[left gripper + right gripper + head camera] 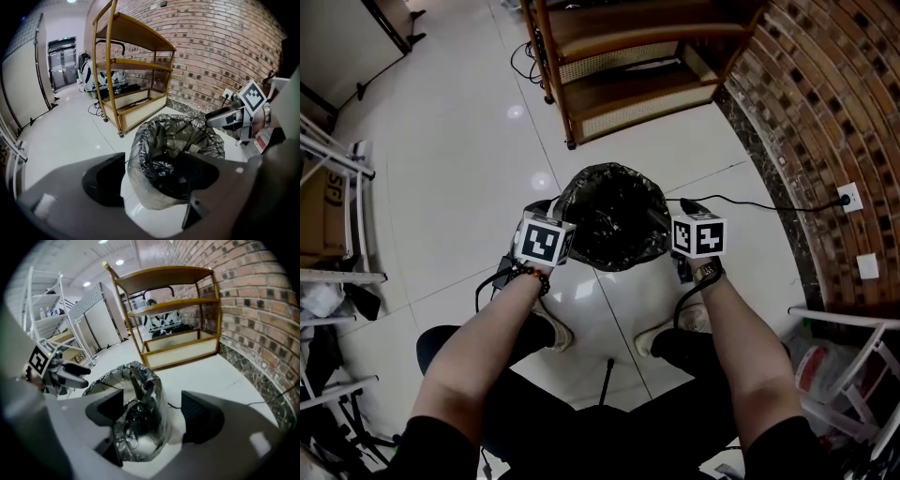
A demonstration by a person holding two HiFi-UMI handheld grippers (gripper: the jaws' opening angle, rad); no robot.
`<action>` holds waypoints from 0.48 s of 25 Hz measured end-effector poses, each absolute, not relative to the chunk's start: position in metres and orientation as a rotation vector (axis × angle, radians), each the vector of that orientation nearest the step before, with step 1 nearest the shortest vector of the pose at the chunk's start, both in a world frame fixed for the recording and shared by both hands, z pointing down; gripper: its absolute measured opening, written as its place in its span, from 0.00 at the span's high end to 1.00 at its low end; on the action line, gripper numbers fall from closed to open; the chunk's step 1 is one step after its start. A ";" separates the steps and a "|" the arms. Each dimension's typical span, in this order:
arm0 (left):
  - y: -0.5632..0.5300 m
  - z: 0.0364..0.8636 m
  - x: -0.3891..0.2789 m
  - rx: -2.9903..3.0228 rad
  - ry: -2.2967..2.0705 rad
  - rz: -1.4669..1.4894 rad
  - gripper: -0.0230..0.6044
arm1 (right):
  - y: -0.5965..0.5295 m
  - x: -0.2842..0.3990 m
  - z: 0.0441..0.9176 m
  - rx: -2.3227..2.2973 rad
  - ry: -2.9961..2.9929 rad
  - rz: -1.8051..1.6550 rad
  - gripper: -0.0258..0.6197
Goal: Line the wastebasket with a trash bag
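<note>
Black film trash bag [614, 211]: inside wastebasket [150, 197], hem over its rim | judged light, limp, slippery, tearable; pinch loose hem folds | my left tool [154, 183]: wide, astride wastebasket rim, not pressing | my right tool [150, 418]: wide, astride opposite rim, not pressing
</note>
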State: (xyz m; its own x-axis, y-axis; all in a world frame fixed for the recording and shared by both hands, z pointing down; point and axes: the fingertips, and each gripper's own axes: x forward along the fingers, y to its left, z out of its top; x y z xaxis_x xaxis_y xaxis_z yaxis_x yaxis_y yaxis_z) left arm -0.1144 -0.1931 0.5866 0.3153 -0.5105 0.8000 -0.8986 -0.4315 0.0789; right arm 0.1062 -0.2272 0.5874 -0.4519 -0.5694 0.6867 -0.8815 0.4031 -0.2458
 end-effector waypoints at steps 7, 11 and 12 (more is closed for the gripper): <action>-0.194 0.581 -0.110 2.083 -1.231 0.955 0.37 | -0.226 0.100 0.575 1.221 -2.175 0.721 0.34; -0.191 0.568 -0.106 2.117 -1.214 0.918 0.37 | -0.220 0.101 0.555 1.262 -2.186 0.648 0.36; -0.191 0.563 -0.101 2.133 -1.204 0.901 0.37 | -0.217 0.099 0.551 1.262 -2.195 0.634 0.41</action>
State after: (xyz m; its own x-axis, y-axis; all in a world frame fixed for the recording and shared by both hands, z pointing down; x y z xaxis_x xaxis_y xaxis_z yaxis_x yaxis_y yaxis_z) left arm -0.1014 -0.1908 0.5634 0.3819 -0.5271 0.7591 -0.8771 -0.4656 0.1180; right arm 0.0992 -0.2175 0.5506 -0.4265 -0.6339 0.6452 -0.8802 0.4549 -0.1349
